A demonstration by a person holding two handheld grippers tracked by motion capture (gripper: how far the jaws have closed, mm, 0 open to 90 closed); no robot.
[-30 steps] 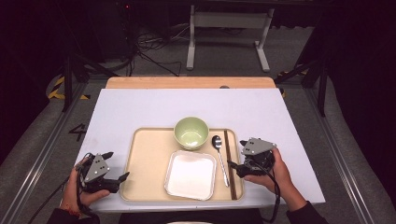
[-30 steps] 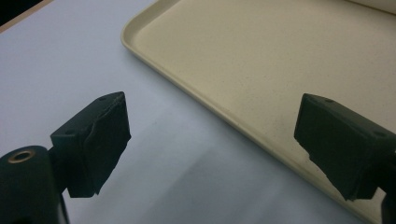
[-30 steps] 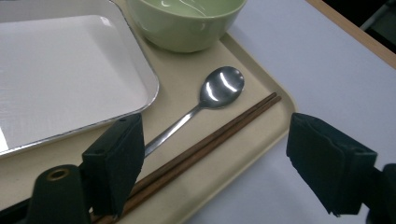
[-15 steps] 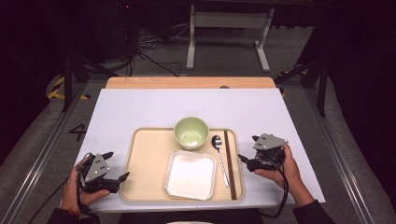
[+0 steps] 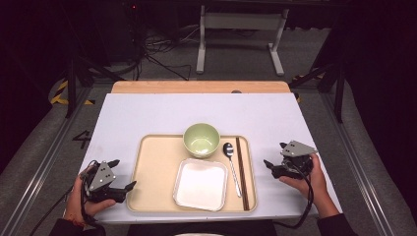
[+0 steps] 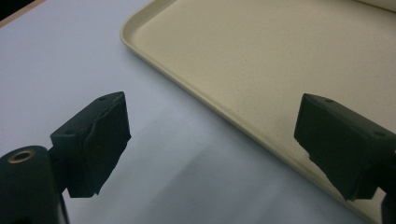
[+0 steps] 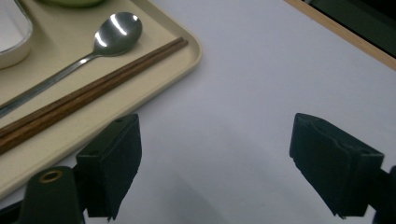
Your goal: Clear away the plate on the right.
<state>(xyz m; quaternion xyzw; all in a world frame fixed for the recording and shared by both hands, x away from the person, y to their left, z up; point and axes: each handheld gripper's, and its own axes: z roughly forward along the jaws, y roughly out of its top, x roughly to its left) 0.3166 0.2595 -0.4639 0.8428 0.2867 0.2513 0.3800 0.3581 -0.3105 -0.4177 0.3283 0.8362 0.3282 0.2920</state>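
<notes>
Right gripper, jaws spread and empty, sits just right of the tray, its tips facing the lengthwise chopsticks nearby; left gripper, likewise spread, flanks the opposite rim.

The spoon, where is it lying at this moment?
In the high view the spoon lies on the right part of the tray, between the white square dish and the chopsticks.

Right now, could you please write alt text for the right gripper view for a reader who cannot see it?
The open right gripper hovers over the pale lilac table, empty, beside the corner of a beige plastic tray. On the tray lie a shiny metal spoon and a pair of dark wooden chopsticks, side by side.
</notes>
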